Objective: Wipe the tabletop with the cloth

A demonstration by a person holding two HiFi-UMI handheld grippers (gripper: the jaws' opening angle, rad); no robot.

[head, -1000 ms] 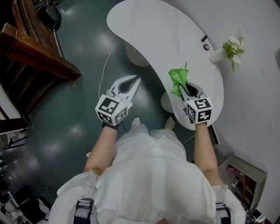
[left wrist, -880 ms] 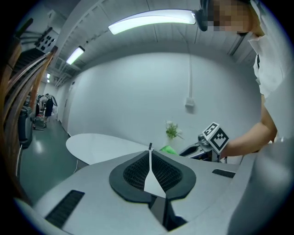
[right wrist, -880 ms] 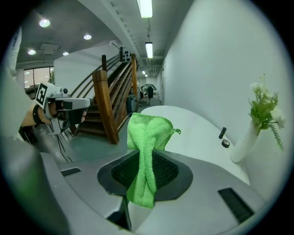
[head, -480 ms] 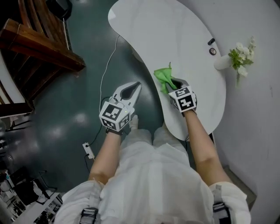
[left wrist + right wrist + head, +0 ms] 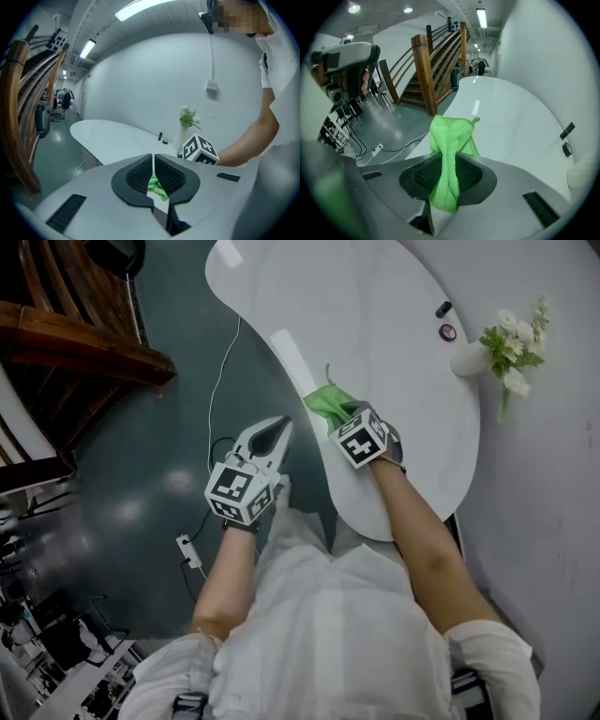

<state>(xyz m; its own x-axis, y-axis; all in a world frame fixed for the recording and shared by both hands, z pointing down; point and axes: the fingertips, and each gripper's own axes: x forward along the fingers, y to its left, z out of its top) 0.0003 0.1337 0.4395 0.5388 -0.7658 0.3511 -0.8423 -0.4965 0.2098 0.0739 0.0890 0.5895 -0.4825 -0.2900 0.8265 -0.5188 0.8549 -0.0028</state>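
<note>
A green cloth point(image 5: 328, 401) point(image 5: 451, 140) lies bunched at the near left edge of the white curved tabletop point(image 5: 375, 324) point(image 5: 511, 122). My right gripper point(image 5: 343, 414) point(image 5: 449, 174) is shut on the cloth, which hangs out past its jaws onto the table edge. My left gripper point(image 5: 277, 432) point(image 5: 153, 168) is shut with nothing in it and hovers over the floor to the left of the table. The left gripper view catches the cloth point(image 5: 157, 186) through the slit below its jaws.
A white vase of flowers point(image 5: 502, 338) point(image 5: 186, 123) and two small dark objects point(image 5: 444, 319) point(image 5: 567, 138) stand at the table's far right. A wooden staircase point(image 5: 66, 343) point(image 5: 429, 65) rises at the left. A cable and a power strip point(image 5: 190, 555) lie on the green floor.
My right gripper has dragged the cloth leftward across the table toward its left edge. The left gripper has stayed shut over the floor.
</note>
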